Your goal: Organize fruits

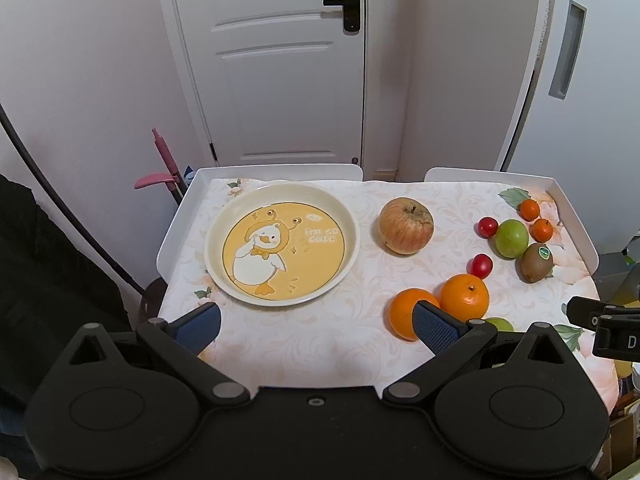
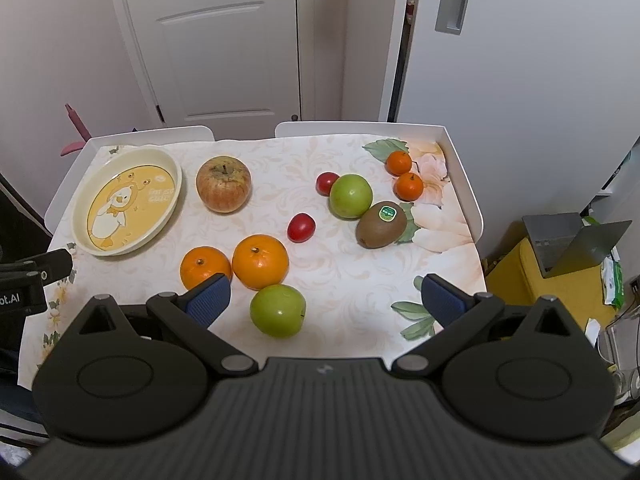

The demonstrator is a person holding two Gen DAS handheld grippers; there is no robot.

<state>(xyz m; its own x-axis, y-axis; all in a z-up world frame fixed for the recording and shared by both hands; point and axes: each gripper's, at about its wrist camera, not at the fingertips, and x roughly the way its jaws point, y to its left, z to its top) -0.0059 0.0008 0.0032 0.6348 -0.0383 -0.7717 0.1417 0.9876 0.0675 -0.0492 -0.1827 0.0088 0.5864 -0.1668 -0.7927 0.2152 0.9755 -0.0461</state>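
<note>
A cream plate with a duck picture (image 1: 280, 200) (image 2: 132, 160) lies empty at the table's left. A large reddish apple (image 1: 406, 225) (image 2: 223, 183) sits beside it. Two oranges (image 1: 464, 296) (image 2: 260, 261) rest near the front, with a green apple (image 2: 278, 310) just before them. Further right lie two red cherry tomatoes (image 2: 301, 227), another green apple (image 2: 351, 195), a kiwi (image 2: 381, 224) and two small tangerines (image 2: 408, 186). My left gripper (image 1: 316, 326) hovers open over the front left of the table. My right gripper (image 2: 326, 300) is open, with the near green apple between its fingers, untouched.
The white table (image 2: 460, 160) has raised edges and a floral cloth. A white door (image 1: 276, 60) stands behind it. A pink mop handle (image 1: 166, 160) leans at the left. A laptop on a yellow box (image 2: 568, 248) sits to the right of the table.
</note>
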